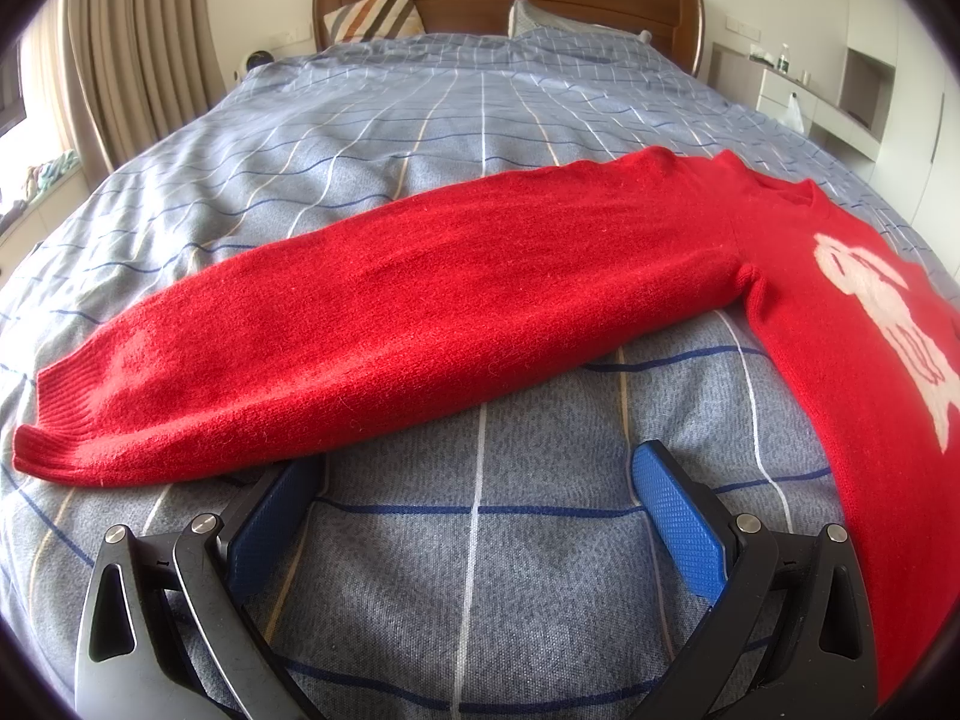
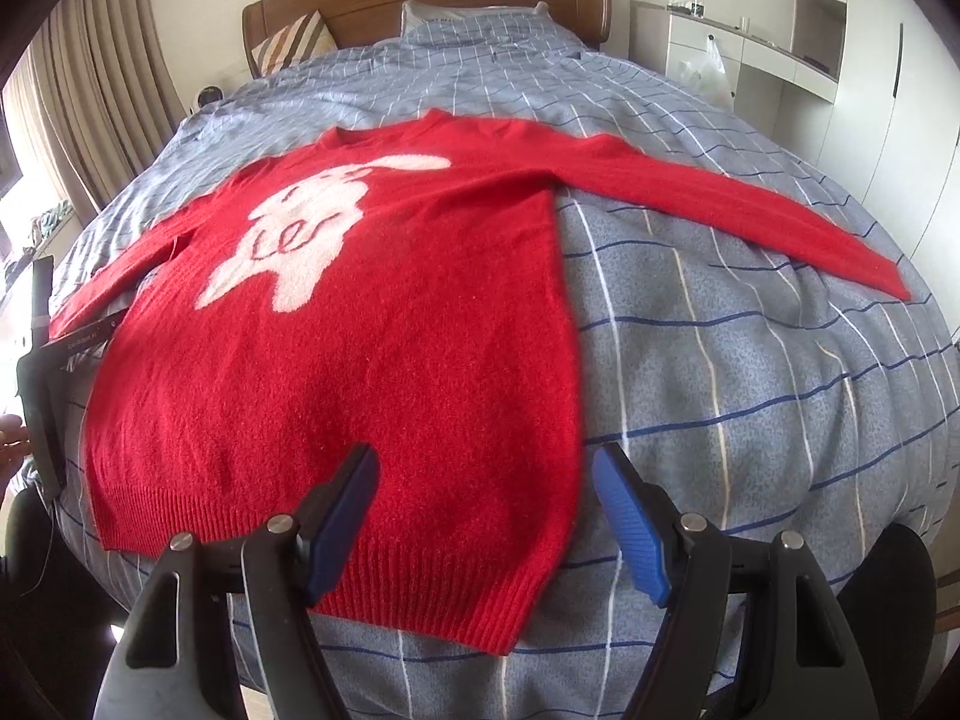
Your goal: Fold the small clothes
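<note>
Gaping wide and empty, both tongs, left (image 1: pixel 477 468) and right (image 2: pixel 486 468), flank the red sweater (image 2: pixel 336 324).

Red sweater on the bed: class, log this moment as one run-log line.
stage: pre-fold | red sweater: flat, sleeves spread on bed | left gripper: open, near sleeve | right gripper: open, over hem

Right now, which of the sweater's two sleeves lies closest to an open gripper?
The sleeve on the left gripper's side: its lower edge sits right at the open fingertips. The other sleeve stretches far from the right gripper, which is over the hem.
</note>
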### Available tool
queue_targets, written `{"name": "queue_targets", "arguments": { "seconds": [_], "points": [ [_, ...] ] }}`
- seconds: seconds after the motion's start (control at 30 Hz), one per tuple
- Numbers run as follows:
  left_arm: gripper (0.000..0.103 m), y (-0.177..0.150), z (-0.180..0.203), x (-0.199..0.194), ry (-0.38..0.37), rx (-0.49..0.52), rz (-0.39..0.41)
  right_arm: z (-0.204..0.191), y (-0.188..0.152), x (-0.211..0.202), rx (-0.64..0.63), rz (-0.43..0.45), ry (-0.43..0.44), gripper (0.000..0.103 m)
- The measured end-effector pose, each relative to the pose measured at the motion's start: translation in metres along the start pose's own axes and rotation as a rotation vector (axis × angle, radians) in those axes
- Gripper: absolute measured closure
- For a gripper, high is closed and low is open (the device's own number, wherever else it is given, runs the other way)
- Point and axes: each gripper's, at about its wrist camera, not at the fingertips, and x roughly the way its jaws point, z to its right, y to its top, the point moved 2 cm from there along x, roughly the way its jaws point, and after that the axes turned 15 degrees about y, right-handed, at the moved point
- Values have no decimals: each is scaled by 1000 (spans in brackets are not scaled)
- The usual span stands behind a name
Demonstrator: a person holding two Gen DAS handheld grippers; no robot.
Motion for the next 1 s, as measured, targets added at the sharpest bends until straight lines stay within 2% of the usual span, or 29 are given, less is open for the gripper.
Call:
{"name": "queue_targets", "arguments": {
  "seconds": [0.3, 0.47, 0.57, 0.67, 0.8, 0.83, 0.93, 1.0],
  "points": [
    [0, 0, 0, 0, 0, -1, 1, 60, 20, -33, 105, 142, 28, 30],
    [0, 6, 1, 5, -10, -5, -33, 115, 43, -48, 183, 218, 61, 30],
    [0, 6, 1, 4, -12, -8, -29, 169, 60, -57, 314, 292, 120, 30],
    [0, 8, 3, 2, 1, -8, -69, 236, 67, -57, 530, 345, 213, 30],
    [0, 7, 1, 2, 26, -104, -151, 314, 47, -46, 885, 416, 380, 30],
    [0, 8, 2, 1, 39, -96, -163, 328, 41, -44, 941, 443, 417, 32],
    [1, 10, 7, -10, 64, -89, -184, 355, 41, -43, 986, 498, 428, 40],
    [1, 12, 9, -26, 38, -128, -159, 366, 50, -42, 978, 511, 407, 45]
  ]
}}
